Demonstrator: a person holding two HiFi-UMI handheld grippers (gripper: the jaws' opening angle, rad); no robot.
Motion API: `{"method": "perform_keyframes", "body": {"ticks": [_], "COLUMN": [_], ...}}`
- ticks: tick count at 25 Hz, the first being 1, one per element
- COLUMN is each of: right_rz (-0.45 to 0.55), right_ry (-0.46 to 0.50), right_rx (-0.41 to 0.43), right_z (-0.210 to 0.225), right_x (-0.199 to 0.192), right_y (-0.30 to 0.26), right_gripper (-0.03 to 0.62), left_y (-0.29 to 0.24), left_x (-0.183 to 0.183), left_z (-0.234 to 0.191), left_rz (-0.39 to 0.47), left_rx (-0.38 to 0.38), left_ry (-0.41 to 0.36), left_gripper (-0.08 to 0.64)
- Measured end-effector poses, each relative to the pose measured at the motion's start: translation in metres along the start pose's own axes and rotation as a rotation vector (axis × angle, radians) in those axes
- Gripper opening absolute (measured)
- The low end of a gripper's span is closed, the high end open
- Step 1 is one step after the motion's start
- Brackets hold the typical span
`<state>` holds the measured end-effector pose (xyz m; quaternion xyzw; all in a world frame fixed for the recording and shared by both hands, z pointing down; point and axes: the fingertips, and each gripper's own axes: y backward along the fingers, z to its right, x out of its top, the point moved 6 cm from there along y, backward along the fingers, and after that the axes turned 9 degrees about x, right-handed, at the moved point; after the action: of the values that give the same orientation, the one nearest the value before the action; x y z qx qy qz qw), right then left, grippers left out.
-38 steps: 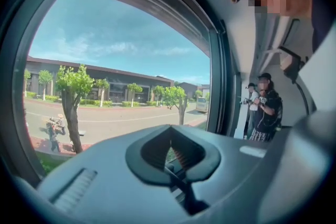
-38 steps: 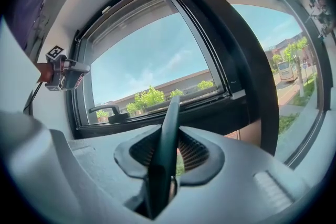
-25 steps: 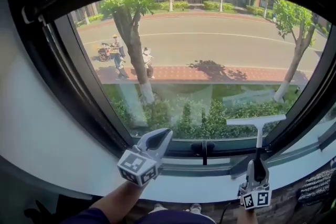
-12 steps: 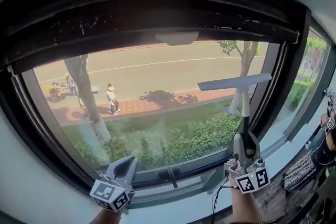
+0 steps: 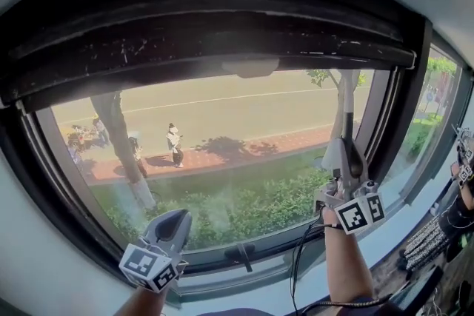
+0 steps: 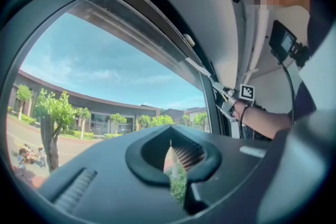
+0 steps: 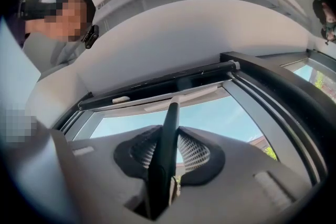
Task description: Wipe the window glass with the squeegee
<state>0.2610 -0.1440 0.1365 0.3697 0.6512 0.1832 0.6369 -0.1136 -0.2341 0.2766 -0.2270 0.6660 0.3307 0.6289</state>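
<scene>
Where the left gripper hangs low in front of the bottom rail, its jaws are closed tip to tip with nothing between them; its own view shows only a sliver of greenery through the seam. Its marker cube sits at the near end, toward the person. Just to the right of this gripper, a dark latch handle sits on the lower frame. Above both grippers the window glass looks out on a road, a tree and walkers on a red pavement.

Further right and held higher, the right gripper points up the pane, jaws clamped on the dark handle of the squeegee. From that gripper's view, the squeegee runs straight out of the jaws to a pale blade lying along the top of the glass, just under the black top frame. From the head view the blade is hard to pick out against that top frame; it seems to sit right at the frame's lower edge. A forearm comes up below the right gripper, a black cable looping just left of it.
</scene>
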Motion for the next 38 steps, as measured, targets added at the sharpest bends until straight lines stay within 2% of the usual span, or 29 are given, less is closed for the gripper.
{"method": "perform_keyframes", "body": {"ticks": [5,8,15,20,23,38], "right_rz": [0.015,0.014,0.01,-0.014,-0.026,-0.115], "right_ry": [-0.012,-0.009,-0.038,-0.067,-0.049,-0.109], "right_rx": [0.032,0.042,0.064,0.072,0.086,0.067], "right_z": [0.003,0.008,0.007,0.009,0.011,0.012], "right_x": [0.003,0.007,-0.003,-0.015,-0.014,-0.042], "right_y": [-0.023,-0.033,-0.033,-0.021,-0.013,0.04], "right_gripper": [0.101,0.101,0.101,0.101,0.101,0.101], "left_y": [0.005,0.002,0.011,0.008,0.006,0.014], "left_x": [0.003,0.006,0.002,-0.014,-0.019,-0.037], "left_z": [-0.007,-0.007,-0.011,-0.002,0.006,0.046], "left_rz": [-0.005,-0.006,-0.016,-0.056,-0.061,-0.085], "left_rx": [0.034,0.026,0.051,0.042,0.034,0.038], "left_ry": [0.002,0.001,0.003,0.027,0.039,0.054], "left_gripper": [0.005,0.005,0.005,0.005,0.005,0.005]}}
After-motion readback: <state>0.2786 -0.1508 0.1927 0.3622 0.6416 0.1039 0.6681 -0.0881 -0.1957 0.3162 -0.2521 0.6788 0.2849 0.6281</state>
